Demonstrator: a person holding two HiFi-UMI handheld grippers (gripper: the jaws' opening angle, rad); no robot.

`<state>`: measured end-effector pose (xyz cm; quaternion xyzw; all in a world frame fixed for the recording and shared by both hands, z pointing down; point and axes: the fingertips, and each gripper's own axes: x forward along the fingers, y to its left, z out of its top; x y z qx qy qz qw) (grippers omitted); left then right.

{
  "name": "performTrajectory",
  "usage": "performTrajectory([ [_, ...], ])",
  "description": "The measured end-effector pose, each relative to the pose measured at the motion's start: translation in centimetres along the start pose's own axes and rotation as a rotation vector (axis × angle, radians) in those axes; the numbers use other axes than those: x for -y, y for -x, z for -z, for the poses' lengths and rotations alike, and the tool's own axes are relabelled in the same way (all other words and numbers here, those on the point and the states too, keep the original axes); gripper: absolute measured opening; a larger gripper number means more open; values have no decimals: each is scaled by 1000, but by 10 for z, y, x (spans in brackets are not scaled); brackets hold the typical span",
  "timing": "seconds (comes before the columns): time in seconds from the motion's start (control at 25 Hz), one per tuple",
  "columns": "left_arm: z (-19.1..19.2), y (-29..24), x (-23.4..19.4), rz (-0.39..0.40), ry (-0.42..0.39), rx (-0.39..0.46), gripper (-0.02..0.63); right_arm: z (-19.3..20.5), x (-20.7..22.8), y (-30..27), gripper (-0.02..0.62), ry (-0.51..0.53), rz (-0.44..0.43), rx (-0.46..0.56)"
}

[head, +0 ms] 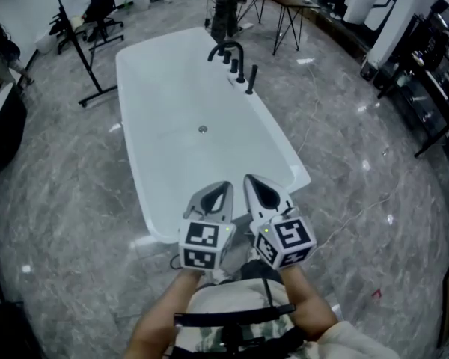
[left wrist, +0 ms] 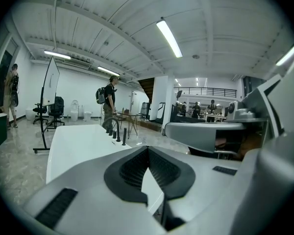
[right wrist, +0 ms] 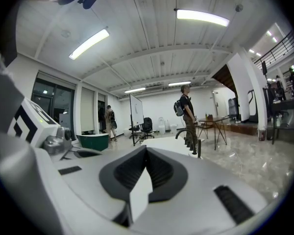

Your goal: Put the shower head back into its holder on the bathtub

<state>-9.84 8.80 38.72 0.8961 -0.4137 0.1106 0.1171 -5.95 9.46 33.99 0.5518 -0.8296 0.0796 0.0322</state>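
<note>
The white bathtub (head: 146, 103) stretches away from me in the head view. On its far right rim stand a black arched faucet (head: 227, 49) and a black, stick-shaped shower head (head: 250, 79), upright beside the knobs. Both grippers hover side by side over the tub's near end, far from the fittings. My left gripper (head: 221, 188) is shut with nothing between its jaws, and so is my right gripper (head: 252, 179). The left gripper view looks past the closed left gripper (left wrist: 147, 150) to the faucet (left wrist: 112, 126). The right gripper view shows the closed right gripper (right wrist: 146, 148) and the shower head (right wrist: 199, 148).
A person (head: 224, 6) with a backpack stands just beyond the tub's far end. A black table (head: 284, 2) is behind, an easel stand (head: 82, 51) and an office chair (head: 101, 6) at left. A cable (head: 344, 215) lies on the marble floor at right. A dark green tub (right wrist: 93, 141) stands at left.
</note>
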Motion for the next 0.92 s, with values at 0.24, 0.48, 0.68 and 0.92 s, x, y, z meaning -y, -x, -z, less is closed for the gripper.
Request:
performTrajectory([
  [0.24, 1, 3, 21, 35, 9, -1, 8, 2, 5, 23, 8, 14, 34, -16],
  [0.48, 0, 0, 47, 71, -14, 7, 8, 7, 11, 43, 8, 17, 55, -11],
  [0.68, -2, -10, 65, 78, -38, 15, 8, 11, 29, 54, 8, 12, 65, -7],
  [0.92, -10, -11, 70, 74, -41, 15, 8, 6, 32, 57, 8, 10, 58, -3],
])
